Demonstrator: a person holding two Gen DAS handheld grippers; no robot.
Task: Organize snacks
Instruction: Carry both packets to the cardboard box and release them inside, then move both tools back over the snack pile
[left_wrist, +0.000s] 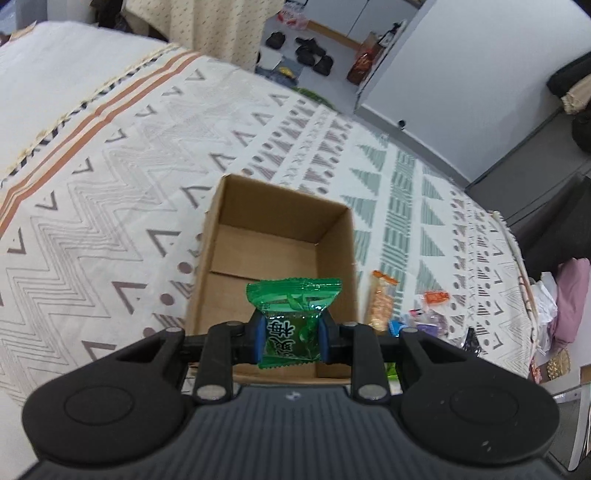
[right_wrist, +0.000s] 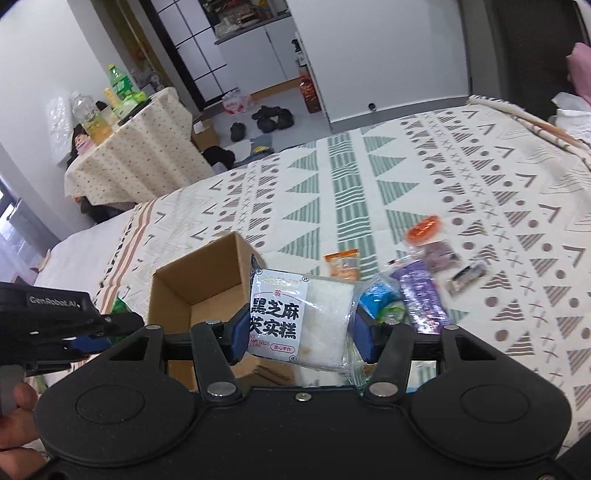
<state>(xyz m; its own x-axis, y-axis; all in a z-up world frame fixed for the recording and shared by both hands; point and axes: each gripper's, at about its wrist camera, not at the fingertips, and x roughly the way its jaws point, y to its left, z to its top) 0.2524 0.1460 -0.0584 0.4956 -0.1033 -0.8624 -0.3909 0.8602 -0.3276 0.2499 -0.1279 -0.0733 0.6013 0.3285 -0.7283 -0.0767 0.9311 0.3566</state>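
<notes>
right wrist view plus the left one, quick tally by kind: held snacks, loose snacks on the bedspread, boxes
held snacks: 2 (green candy, white cake packet)
loose snacks on the bedspread: 6
cardboard box: 1
total: 9

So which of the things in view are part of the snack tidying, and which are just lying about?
Part of the job:
- cardboard box
- green candy packet in the left tool
- white sesame cake packet in the right tool
- loose snacks on the bedspread

Lying about:
- shoes on the floor
- bottles on the side table
</notes>
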